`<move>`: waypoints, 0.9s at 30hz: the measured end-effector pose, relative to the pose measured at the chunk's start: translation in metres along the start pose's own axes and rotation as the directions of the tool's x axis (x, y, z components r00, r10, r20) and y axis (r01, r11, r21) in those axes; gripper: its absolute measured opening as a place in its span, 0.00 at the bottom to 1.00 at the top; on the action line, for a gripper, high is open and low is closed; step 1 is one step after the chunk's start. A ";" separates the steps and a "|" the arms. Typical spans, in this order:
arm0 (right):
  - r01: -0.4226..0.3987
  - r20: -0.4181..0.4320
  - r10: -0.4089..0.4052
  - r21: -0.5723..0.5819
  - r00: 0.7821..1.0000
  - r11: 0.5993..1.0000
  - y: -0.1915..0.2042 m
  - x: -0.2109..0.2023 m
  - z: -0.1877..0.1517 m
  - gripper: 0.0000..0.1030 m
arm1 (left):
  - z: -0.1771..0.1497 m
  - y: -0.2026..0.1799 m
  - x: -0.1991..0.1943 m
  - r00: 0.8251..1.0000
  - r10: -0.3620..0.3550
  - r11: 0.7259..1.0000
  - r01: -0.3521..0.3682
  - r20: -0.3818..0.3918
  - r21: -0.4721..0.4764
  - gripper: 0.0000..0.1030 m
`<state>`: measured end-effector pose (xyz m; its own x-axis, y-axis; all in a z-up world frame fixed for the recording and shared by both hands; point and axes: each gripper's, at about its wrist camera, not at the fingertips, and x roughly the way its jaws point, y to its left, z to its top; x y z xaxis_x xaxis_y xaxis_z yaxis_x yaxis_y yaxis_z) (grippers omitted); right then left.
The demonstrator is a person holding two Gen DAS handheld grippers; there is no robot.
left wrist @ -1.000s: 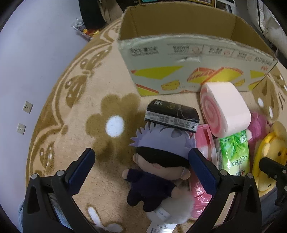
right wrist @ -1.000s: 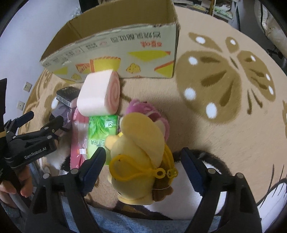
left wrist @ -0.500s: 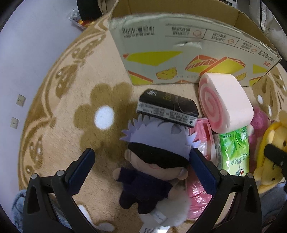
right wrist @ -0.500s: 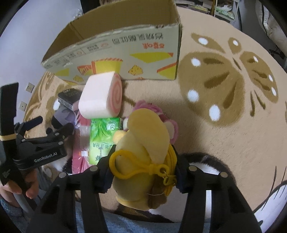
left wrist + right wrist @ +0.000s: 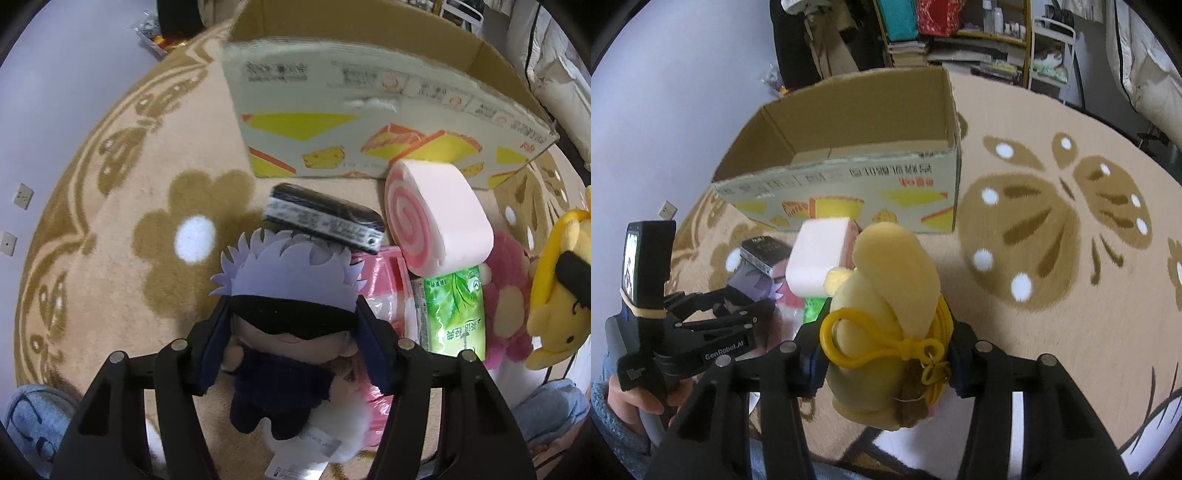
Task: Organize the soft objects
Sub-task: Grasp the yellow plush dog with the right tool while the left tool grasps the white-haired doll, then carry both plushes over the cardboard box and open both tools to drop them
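Observation:
My left gripper [image 5: 290, 332] is shut on the head of a plush doll with pale purple hair and a black blindfold [image 5: 291, 291], which lies on the rug. My right gripper [image 5: 886, 354] is shut on a yellow plush toy with a yellow clip ring [image 5: 890, 295] and holds it lifted above the rug; it also shows at the right edge of the left wrist view [image 5: 561, 295]. An open cardboard box [image 5: 849, 184] stands behind, its inside bare. A pink swirl roll cushion [image 5: 439, 218], a pink plush [image 5: 509, 302] and a green packet [image 5: 454, 310] lie between.
A black box [image 5: 325, 218] rests behind the doll's head. A pink plastic packet [image 5: 388, 288] lies under the pile. The beige patterned rug [image 5: 1052, 240] stretches to the right. Shelves and clutter [image 5: 960, 33] stand beyond the box, and a wall is on the left.
My left gripper closed from open onto the doll's head. My right gripper closed on the yellow plush and lifted it up off the rug.

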<state>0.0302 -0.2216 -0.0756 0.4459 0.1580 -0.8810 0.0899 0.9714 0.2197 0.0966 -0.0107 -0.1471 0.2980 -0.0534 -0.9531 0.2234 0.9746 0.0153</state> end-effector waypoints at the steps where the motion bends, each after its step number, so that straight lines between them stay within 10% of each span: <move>1: -0.001 0.018 0.001 0.000 1.000 1.000 0.000 -0.003 0.001 0.52 | 0.000 0.001 -0.004 1.000 0.006 1.000 -0.006 0.010 -0.006 0.60; 10: -0.008 0.133 0.007 0.005 0.991 1.000 0.000 -0.027 0.004 0.52 | -0.007 0.001 -0.068 0.976 0.091 0.996 -0.088 0.200 -0.021 0.60; 27: -0.022 0.392 0.043 -0.059 0.919 0.998 0.019 -0.082 0.022 0.52 | 0.014 -0.014 -0.144 0.854 0.162 0.984 -0.180 0.494 -0.011 0.60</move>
<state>0.0153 -0.2204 0.0099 0.7627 0.1178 -0.6360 0.0273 0.9766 0.2135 0.0634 -0.0202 -0.0054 0.7490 0.0046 -0.6625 0.1563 0.9705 0.1834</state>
